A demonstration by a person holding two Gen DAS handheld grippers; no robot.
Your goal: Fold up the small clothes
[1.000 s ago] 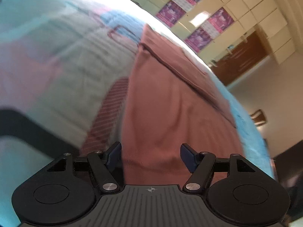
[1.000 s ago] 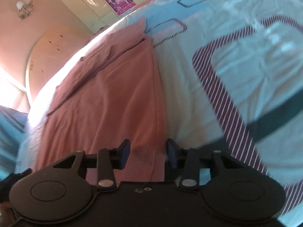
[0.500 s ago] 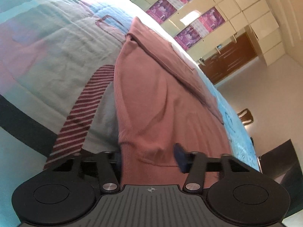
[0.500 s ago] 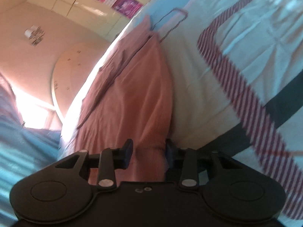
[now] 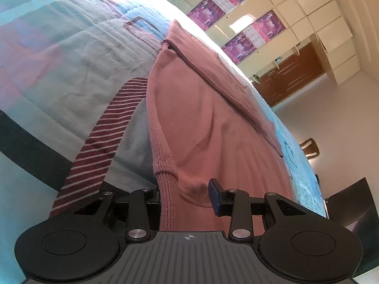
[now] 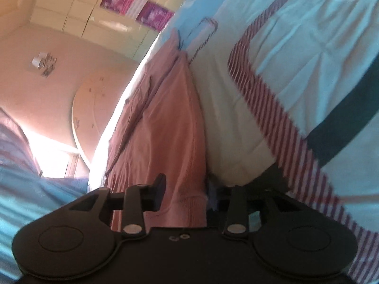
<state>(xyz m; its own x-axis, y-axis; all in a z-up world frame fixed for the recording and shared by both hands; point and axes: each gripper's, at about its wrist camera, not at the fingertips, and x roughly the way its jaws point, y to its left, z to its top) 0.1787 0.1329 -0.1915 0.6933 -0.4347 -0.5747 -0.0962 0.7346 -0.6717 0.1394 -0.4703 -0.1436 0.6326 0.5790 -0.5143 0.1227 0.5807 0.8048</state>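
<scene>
A bedroom: cream cupboards (image 5: pixel 315 21) with purple posters (image 5: pixel 239 47) line the far wall, a brown wooden unit (image 5: pixel 289 80) stands below them, and a chair (image 5: pixel 309 148) shows past the bed's edge. The bed carries a pale blue quilt (image 5: pixel 59 54) patterned with red-and-white striped bands (image 5: pixel 104 137) and dark bars (image 5: pixel 28 149).

A pink garment (image 5: pixel 208 123) lies along the quilt, stretching away from both cameras toward the cupboards. A folded-over part, a sleeve or flap, runs diagonally along its far side. Its near end has a ribbed hem (image 5: pixel 168 196), which is lifted off the quilt and bunched.

The left gripper (image 5: pixel 187 196) has this ribbed corner between its fingers. The blue pad of the right-hand finger (image 5: pixel 216 197) presses into the cloth; the other finger is mostly hidden behind the hem. The jaws look pinched on the garment's left corner.

In the right wrist view the garment (image 6: pixel 170 123) rises as a narrow ridge from the tool toward the posters (image 6: pixel 151 15), with quilt (image 6: pixel 296 47) to its right and a round headboard-like panel (image 6: pixel 94 104) and bright window to its left. The right gripper (image 6: pixel 184 189) nips the other hem corner: one dark finger (image 6: pixel 160 184) sits against the cloth's left side, and the other is blurred behind its right edge. Cloth fills the gap between them.
</scene>
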